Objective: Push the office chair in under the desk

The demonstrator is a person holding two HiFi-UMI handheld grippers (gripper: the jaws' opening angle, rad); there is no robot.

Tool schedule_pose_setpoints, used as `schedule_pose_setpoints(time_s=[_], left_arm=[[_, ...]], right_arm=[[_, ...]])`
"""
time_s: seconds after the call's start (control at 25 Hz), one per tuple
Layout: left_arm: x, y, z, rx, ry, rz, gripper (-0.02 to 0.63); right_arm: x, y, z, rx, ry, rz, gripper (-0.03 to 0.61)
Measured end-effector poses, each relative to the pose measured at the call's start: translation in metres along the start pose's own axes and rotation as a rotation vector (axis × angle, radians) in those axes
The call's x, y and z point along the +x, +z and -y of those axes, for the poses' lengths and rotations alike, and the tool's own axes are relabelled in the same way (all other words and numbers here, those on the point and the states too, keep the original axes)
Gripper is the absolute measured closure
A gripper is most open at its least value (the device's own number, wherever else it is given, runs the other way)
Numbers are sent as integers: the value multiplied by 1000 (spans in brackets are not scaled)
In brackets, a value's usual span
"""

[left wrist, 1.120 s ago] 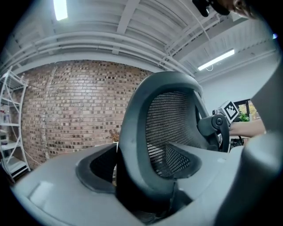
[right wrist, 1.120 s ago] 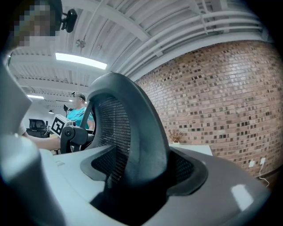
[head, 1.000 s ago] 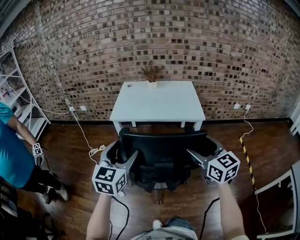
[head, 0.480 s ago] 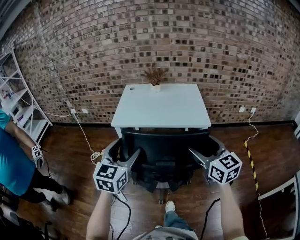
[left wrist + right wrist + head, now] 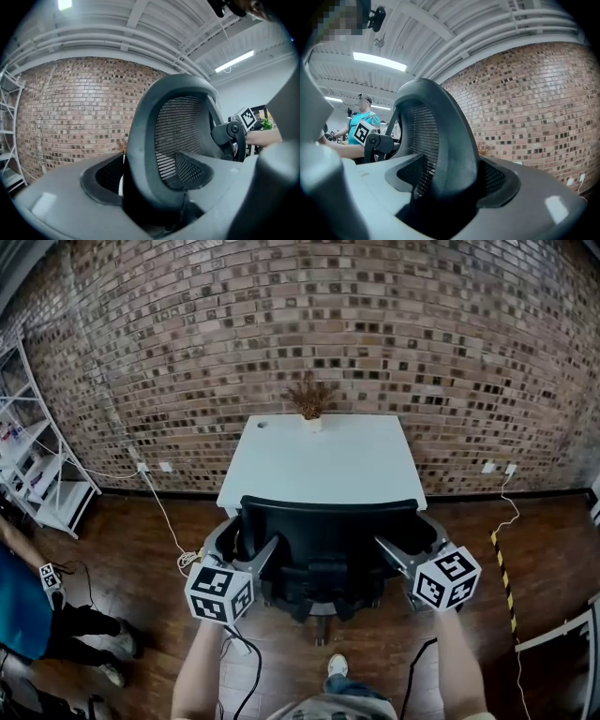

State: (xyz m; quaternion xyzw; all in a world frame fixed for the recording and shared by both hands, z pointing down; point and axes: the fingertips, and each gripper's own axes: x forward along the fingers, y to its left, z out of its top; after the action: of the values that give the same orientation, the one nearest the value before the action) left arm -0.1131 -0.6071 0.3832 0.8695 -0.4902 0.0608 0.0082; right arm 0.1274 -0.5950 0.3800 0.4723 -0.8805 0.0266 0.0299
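Note:
A black mesh office chair (image 5: 328, 526) stands in front of a white desk (image 5: 323, 460), its backrest top level with the desk's near edge in the head view. My left gripper (image 5: 242, 542) is shut on the backrest's left edge. My right gripper (image 5: 412, 542) is shut on its right edge. In the left gripper view the curved backrest frame (image 5: 147, 140) fills the gap between the jaws of the left gripper (image 5: 154, 187). The right gripper view shows the same frame (image 5: 450, 140) clamped in the right gripper (image 5: 445, 187). The seat is hidden behind the backrest.
A dried plant in a small pot (image 5: 311, 401) sits at the desk's back edge against the brick wall (image 5: 375, 324). A white shelf rack (image 5: 37, 465) stands at left. A person in a teal shirt (image 5: 19, 615) is at far left. Cables (image 5: 178, 549) lie on the wood floor.
The chair has rolled forward with both grippers on it, and its backrest now meets the desk's near edge. The person at left has moved further out toward the frame's edge.

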Motion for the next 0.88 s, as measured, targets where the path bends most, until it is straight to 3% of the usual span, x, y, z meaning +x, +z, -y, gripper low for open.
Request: schedule_pose_setpoints(time_s=[0.88], left_arm=[[98,3,-57,-17,72,7,253]], right_arm=[[94,1,68,8,9,0,222]])
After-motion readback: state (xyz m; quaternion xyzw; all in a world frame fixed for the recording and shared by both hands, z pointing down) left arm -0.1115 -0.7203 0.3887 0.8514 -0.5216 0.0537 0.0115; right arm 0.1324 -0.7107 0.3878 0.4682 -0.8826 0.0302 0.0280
